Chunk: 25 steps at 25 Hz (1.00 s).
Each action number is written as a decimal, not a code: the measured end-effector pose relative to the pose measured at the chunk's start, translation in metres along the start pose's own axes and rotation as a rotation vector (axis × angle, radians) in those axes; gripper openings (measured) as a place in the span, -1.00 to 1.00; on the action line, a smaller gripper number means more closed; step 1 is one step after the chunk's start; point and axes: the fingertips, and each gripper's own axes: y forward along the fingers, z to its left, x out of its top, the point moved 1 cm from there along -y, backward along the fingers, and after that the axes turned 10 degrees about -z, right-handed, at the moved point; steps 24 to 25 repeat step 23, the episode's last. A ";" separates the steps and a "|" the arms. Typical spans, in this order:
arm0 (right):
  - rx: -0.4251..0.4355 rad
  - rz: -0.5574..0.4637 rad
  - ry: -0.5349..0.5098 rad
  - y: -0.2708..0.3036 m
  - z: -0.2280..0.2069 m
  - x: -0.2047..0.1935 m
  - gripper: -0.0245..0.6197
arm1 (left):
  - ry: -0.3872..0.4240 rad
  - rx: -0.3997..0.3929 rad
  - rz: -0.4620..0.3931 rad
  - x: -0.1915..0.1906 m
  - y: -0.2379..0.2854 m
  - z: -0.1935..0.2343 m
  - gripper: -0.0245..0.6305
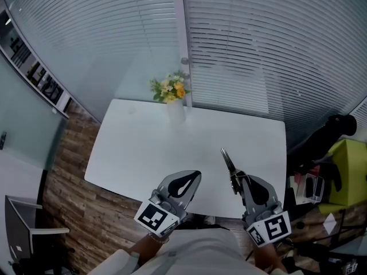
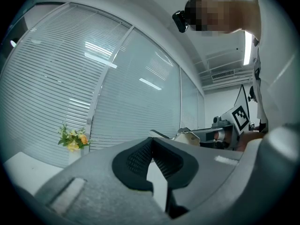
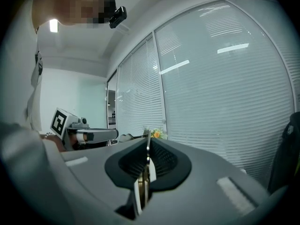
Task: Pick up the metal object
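A thin flat metal object [image 1: 227,159] sticks out up and to the left from my right gripper [image 1: 236,179], which is shut on it above the white table's [image 1: 143,148] front right part. In the right gripper view the metal object [image 3: 148,156] stands edge-on, pinched between the black pads [image 3: 161,161]. My left gripper [image 1: 196,174] hovers over the table's front edge, shut, tips together and nothing in it. From the left gripper view its tips [image 2: 151,139] meet, and the right gripper [image 2: 201,136] with the metal tip shows beyond, to the right.
A white vase of yellow flowers [image 1: 172,93] stands at the table's far edge before the window blinds [image 1: 258,44]. A black chair [image 1: 330,133] and a yellow-green box [image 1: 347,171] crowd the right side. Wooden floor [image 1: 74,171] lies to the left.
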 end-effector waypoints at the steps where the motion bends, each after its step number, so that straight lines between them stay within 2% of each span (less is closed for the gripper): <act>1: 0.000 0.000 0.001 0.000 0.000 0.000 -0.90 | 0.000 -0.001 0.000 0.000 0.000 0.000 -0.92; 25: -0.002 -0.006 -0.004 -0.004 0.002 0.005 -0.90 | -0.004 0.005 0.001 -0.001 -0.004 -0.001 -0.92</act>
